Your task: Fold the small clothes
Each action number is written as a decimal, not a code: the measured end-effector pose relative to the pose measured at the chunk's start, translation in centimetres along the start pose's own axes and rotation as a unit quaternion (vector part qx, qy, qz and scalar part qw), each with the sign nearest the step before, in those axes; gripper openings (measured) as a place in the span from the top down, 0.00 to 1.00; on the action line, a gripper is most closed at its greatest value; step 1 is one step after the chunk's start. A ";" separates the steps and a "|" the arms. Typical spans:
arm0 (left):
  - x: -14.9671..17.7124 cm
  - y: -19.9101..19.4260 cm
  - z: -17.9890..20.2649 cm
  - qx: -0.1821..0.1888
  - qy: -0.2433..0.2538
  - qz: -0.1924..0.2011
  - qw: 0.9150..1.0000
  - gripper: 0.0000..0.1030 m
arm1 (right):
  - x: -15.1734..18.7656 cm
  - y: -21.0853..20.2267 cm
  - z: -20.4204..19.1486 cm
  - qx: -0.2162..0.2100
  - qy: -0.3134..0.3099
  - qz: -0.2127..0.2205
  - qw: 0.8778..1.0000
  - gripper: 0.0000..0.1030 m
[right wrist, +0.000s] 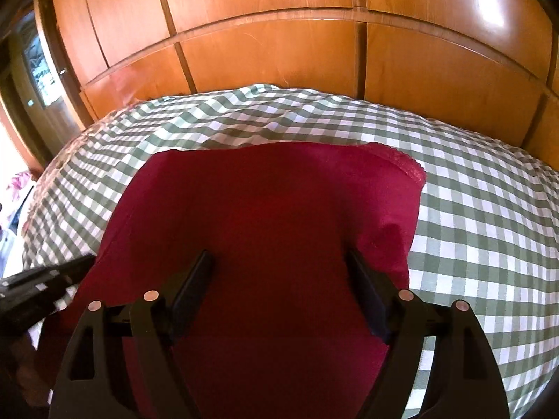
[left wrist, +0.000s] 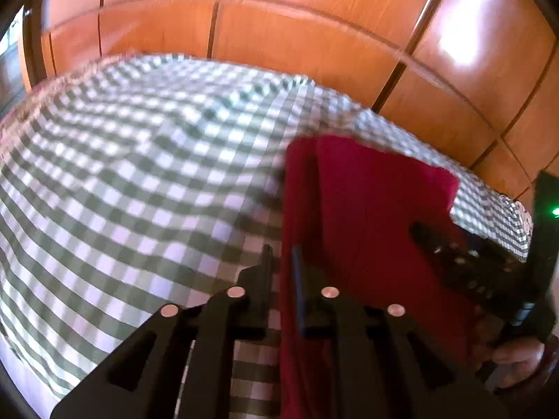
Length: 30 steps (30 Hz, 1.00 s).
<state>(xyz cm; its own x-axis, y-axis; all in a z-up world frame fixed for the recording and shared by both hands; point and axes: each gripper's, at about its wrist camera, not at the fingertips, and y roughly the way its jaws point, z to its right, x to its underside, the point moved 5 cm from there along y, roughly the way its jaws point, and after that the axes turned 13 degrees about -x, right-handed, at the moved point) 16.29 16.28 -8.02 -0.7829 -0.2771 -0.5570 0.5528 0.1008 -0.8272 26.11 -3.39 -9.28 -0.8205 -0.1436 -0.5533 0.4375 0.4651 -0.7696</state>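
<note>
Left jaws (left wrist: 282,255) pinched on red garment (left wrist: 367,216) edge, right jaws (right wrist: 279,269) wide apart above it, on checked bedspread (right wrist: 471,188)

Wide-spread tool (right wrist: 279,279) over red garment (right wrist: 265,202)

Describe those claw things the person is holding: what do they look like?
Both the left gripper and the right gripper are matte black, with two flat, blade-like fingers on angular arms with cut-out slots. Round silver pins stud the joints. No cables or sleeves show.

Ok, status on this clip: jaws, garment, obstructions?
Left gripper pinching the dark red fabric garment's left edge. Right gripper open above it. Garment flat on green-checked bedsheet. Nothing in the way.
</note>
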 end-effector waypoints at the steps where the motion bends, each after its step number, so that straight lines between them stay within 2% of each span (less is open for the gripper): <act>1: -0.2 -0.8 0.2 0.009 0.000 0.007 1.000 0.70 | 0.1 0.0 0.1 -0.003 0.002 0.002 1.000 0.25; 2: -0.5 -1.3 0.3 0.017 -0.001 0.013 1.000 0.63 | 0.2 -0.1 0.2 -0.004 0.003 0.005 1.000 0.25; 5: -1.0 -2.8 0.8 0.032 0.010 0.031 0.999 0.56 | 0.3 -0.1 0.0 0.000 -0.001 0.008 1.000 0.24; 11: -0.9 -3.1 2.5 0.031 0.043 0.036 0.998 0.55 | 0.2 -0.6 0.1 -0.006 0.007 0.018 1.000 0.24; 16: -0.6 -2.2 3.1 0.026 0.057 0.028 0.998 0.56 | 0.2 -0.8 0.5 -0.030 0.021 0.029 0.999 0.23; 21: -0.1 -1.2 3.6 0.025 0.061 0.016 0.998 0.68 | 0.3 -0.8 0.5 -0.035 0.024 0.031 0.999 0.22; 23: 0.2 -0.9 3.8 0.025 0.066 0.012 0.997 0.76 | 0.3 -0.8 0.5 -0.036 0.024 0.031 0.999 0.21; 28: 0.5 -1.0 4.2 0.017 0.079 0.029 0.996 0.91 | 0.3 -0.9 0.4 -0.035 0.024 0.032 0.999 0.20; 30: 0.6 -1.3 4.4 0.011 0.087 0.039 0.995 0.92 | 0.3 -0.9 0.5 -0.036 0.024 0.032 0.999 0.20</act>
<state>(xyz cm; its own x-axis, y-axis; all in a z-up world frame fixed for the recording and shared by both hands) 16.37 11.80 -6.91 -0.7738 -0.1002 -0.6254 0.6184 0.0941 -0.7802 25.67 -4.23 -8.92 -0.8095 -0.0703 -0.5829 0.4634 0.5332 -0.7078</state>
